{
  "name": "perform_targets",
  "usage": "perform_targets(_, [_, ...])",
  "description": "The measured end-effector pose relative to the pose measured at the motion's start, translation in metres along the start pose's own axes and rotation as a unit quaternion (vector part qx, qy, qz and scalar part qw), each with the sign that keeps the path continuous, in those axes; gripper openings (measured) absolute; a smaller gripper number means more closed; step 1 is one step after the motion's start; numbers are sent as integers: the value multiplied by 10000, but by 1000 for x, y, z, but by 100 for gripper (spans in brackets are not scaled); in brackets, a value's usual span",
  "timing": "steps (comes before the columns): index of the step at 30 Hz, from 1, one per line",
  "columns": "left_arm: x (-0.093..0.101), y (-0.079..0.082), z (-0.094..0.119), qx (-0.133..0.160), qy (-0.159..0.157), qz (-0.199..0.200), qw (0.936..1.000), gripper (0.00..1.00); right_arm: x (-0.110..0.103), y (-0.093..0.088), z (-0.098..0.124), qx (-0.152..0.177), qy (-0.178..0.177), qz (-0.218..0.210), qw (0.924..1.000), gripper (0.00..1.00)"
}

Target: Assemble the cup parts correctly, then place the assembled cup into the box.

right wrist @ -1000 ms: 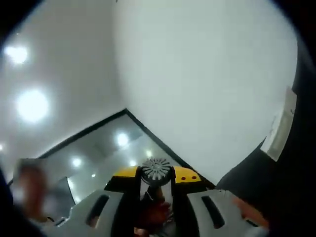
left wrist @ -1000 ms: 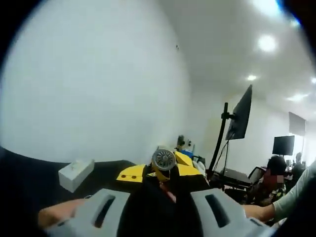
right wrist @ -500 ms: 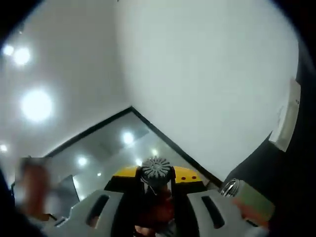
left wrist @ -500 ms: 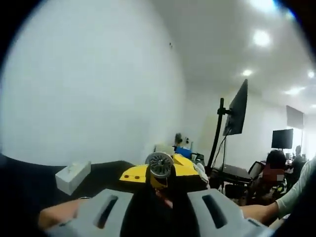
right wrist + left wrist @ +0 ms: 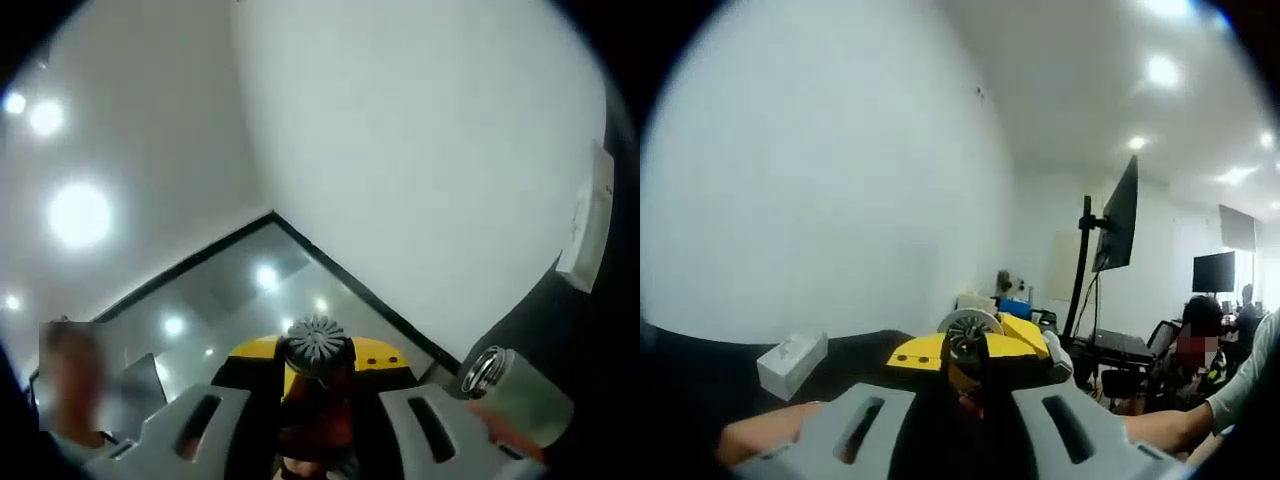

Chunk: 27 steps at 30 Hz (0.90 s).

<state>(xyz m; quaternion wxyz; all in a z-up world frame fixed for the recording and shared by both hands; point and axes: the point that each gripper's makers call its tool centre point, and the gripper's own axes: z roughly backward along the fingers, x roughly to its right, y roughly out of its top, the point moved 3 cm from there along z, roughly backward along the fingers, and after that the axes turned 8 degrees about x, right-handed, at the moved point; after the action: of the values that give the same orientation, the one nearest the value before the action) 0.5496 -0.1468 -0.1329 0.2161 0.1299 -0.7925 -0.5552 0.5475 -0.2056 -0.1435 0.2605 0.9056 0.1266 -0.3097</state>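
In the right gripper view a clear, green-tinted cup body point(image 5: 512, 396) with a metal threaded neck rises at the lower right, held by a hand point(image 5: 500, 432) beside the right gripper point(image 5: 318, 405). That gripper's grey jaws stand close together with no cup part between them. They point up at a white wall and ceiling. The left gripper point(image 5: 965, 410) also has its jaws close together with no cup part between them, and it points across the room. A hand point(image 5: 758, 438) shows beside its left jaw, another hand point(image 5: 1155, 430) at its right.
A small white box point(image 5: 792, 362) lies on a dark tabletop point(image 5: 855, 350) to the left. A monitor on an arm point(image 5: 1118, 225) stands behind, with a seated person point(image 5: 1200, 345) and more screens at the far right. A white label point(image 5: 585, 225) hangs on the dark edge.
The green-tinted cup body has come up into the right gripper view from the lower right, carried by a hand. Both views have shifted slightly; the jaws look the same.
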Motion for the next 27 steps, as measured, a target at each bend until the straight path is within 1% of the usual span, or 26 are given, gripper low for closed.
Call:
perform_targets(3, [1,-1,0,-1,-1,-37,10000,12,0,0,0,26,-39,58,10000,22])
perform_targets(9, [0,0,-1,9,-19,-61,10000,11,0,-2,0,7,-15,-28,10000,22])
perform_targets(12, [3,0,-1,4,-36,-93,10000,8,-1,-5,1,-36,4,-35,10000,22])
perform_targets(17, [3,-1,-4,-14,-71,-86,9999,7,-3,-5,0,-20,41,-68,10000,22])
perform_targets(24, [2,-1,-5,-56,-116,-119,9998,6,-3,-7,1,-48,58,-241,9997,22])
perform_targets(25, [2,-1,-5,-63,-113,-121,9998,3,-3,-7,2,-45,54,-263,9996,22])
perform_targets(27, [1,-1,-5,-68,-105,-120,9998,1,-2,-7,2,-31,81,-319,9995,22])
